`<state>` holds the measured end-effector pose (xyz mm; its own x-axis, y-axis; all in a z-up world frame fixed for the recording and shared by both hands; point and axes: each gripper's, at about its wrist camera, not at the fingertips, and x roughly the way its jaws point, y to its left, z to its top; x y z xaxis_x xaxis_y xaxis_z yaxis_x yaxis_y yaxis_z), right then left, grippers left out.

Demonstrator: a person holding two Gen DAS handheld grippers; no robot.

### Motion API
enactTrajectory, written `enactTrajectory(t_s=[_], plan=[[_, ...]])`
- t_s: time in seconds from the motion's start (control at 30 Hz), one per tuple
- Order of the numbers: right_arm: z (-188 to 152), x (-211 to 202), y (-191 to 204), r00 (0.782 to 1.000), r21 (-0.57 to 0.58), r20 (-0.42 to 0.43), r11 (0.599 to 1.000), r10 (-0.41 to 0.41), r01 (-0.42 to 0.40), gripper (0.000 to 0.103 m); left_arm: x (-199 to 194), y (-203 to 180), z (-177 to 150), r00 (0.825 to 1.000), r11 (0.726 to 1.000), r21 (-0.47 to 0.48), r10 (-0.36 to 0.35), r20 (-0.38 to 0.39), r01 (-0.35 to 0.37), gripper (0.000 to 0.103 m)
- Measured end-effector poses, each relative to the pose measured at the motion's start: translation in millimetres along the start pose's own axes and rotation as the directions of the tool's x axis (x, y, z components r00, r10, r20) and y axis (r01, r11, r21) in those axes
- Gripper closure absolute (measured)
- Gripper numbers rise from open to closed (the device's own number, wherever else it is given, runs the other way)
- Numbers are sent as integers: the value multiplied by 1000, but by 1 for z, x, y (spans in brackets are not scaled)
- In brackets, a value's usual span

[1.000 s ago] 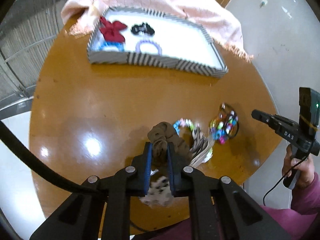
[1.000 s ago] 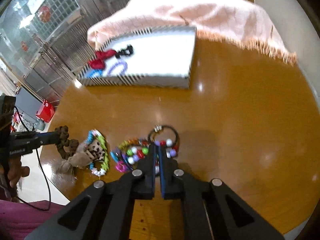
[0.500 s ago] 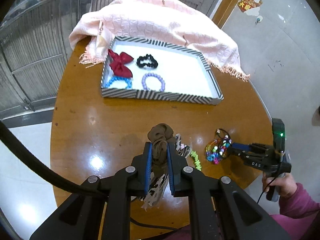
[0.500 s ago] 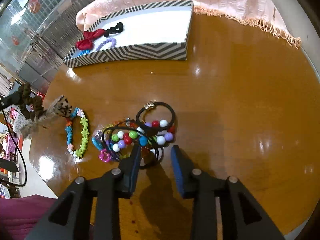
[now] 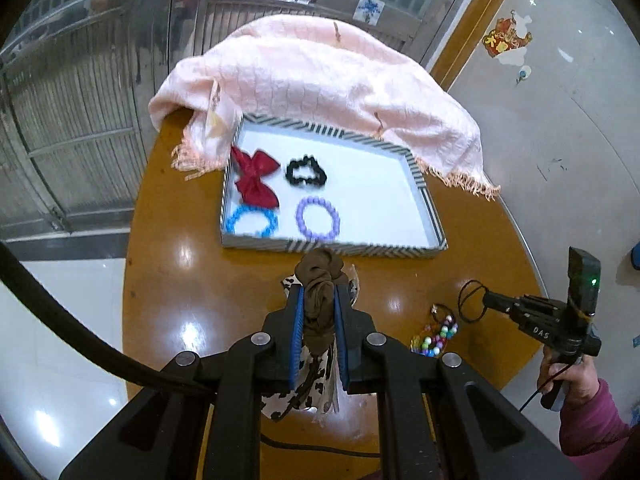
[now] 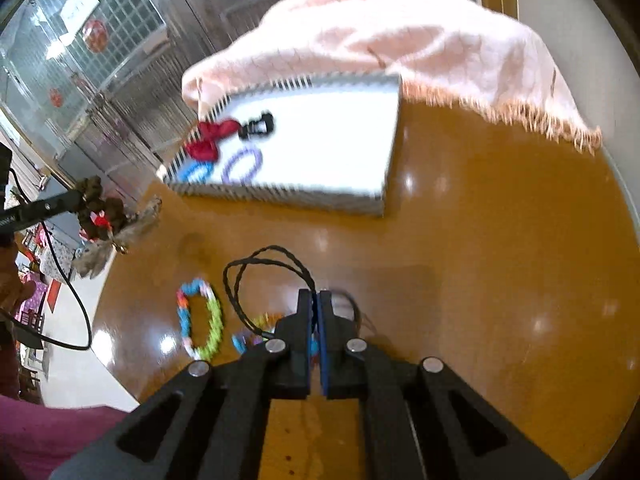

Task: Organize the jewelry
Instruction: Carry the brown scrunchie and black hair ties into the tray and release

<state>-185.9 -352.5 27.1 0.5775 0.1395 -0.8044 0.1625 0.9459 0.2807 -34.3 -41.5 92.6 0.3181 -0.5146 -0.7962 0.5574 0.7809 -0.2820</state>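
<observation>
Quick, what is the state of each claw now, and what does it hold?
Left claw: closed on the brown scrunchie.
Right claw: closed on a thin black hair tie, lifting it above the table.

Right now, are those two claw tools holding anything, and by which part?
Left gripper pinches a brown scrunchie by its bunched middle. Right gripper is shut on a thin black hair tie, gripped at one end of its loop.

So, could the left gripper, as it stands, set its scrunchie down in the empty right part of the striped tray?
Probably yes. The left gripper holds the brown scrunchie above the table just short of the striped tray, and nothing stands between; the tray's right part is bare white.
</observation>
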Motion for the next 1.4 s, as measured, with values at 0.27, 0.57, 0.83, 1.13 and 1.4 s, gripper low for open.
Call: enactTrajectory(t_s=[0.27, 0.57, 0.83, 1.13, 1.4], plan=[[50, 5, 9, 998, -26, 60, 1000, 4, -2, 100, 6, -7, 39, 999, 998, 44, 36, 34, -38, 103], [93, 35, 13, 999, -48, 50, 999, -21, 23, 100, 44, -28, 83, 999, 996, 74, 40, 34, -43, 103], [133, 65, -8, 998, -17, 40, 999, -48, 49, 100, 98, -55, 112, 1000, 996, 93, 13, -15, -11, 103], [181, 111, -28, 999, 41, 15, 998, -46, 46, 100, 159, -48, 126, 997, 998, 59, 27, -76, -22, 103], [215, 177, -17, 997, 31, -67, 998, -45, 48, 101, 204, -6, 133, 982, 991, -1, 130, -136, -132, 103]])
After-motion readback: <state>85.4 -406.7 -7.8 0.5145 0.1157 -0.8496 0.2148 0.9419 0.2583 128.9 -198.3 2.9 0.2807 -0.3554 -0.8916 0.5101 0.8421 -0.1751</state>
